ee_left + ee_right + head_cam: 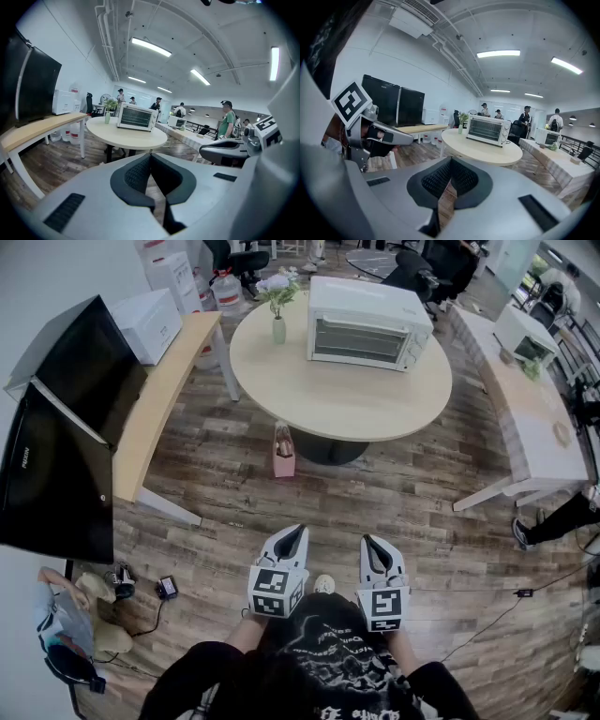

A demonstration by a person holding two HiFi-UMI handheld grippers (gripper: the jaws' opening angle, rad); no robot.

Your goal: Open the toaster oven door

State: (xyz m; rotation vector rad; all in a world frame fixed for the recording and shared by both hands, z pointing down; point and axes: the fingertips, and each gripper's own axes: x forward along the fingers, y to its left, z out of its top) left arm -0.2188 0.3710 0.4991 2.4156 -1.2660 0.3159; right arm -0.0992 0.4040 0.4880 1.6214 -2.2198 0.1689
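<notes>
Toaster oven [366, 322] sits shut at the round table's [281, 395] far edge, well apart from left gripper [296, 532] and right gripper [369, 542], both clenched empty, so step closer and unclench one before reaching its door [354, 339].

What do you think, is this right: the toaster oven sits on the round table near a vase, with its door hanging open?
Not quite. The head view shows the toaster oven with its door shut, not hanging open. It does sit on the round table near a vase.
</notes>
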